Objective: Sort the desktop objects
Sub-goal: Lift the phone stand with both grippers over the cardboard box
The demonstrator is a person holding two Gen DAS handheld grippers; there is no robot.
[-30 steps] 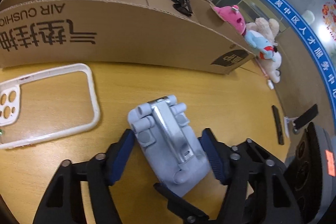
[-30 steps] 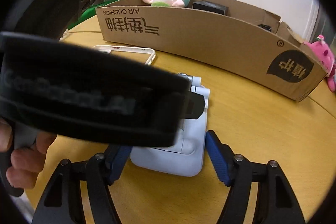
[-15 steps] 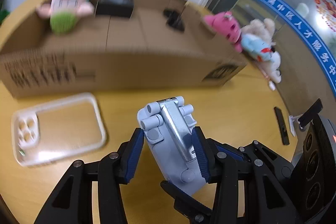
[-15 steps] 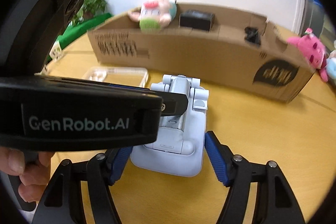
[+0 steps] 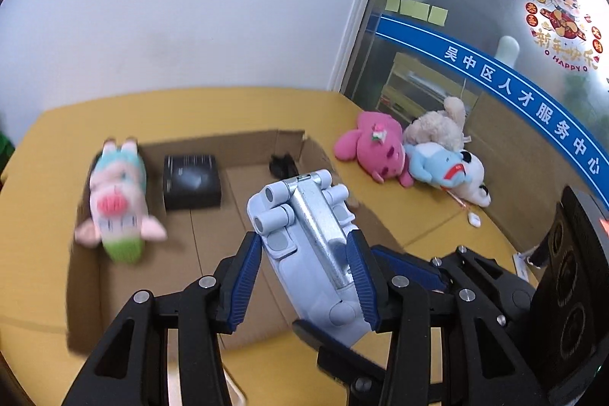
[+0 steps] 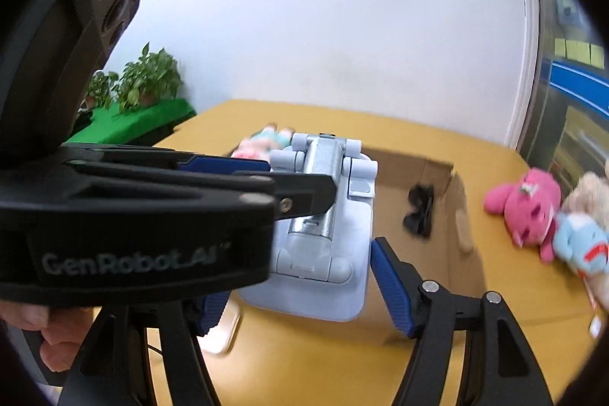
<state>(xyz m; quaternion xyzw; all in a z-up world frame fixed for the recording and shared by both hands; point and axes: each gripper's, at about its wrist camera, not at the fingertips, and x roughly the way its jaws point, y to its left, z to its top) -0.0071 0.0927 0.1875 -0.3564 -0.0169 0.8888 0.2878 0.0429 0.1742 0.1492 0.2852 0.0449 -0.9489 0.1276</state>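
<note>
A pale blue folding phone stand (image 5: pixel 304 234) hangs in the air over the open cardboard box (image 5: pixel 266 145). My left gripper (image 5: pixel 302 242) has the stand between its blue pads, which lie against its sides, and the jaws are closing. From the right wrist the same stand (image 6: pixel 327 234) fills the middle, and my right gripper (image 6: pixel 300 273) straddles its wide base. Its right pad sits at the base's edge. The left gripper (image 6: pixel 281 177) hides the other pad. The right gripper's fingers (image 5: pixel 327 337) show under the stand.
Inside the box lie a pig plush (image 5: pixel 118 204), a black case (image 5: pixel 192 181) and a small black item (image 6: pixel 418 212). Pink, blue and beige plush toys (image 5: pixel 411 155) lie on the yellow table to the right. A clear phone case (image 6: pixel 224 333) lies below. A hand (image 6: pixel 57 341) holds the left gripper.
Both grippers rose together and the stand left the table; it now hangs above the box's inside. The left jaws narrowed onto the stand. The phone case dropped almost out of view.
</note>
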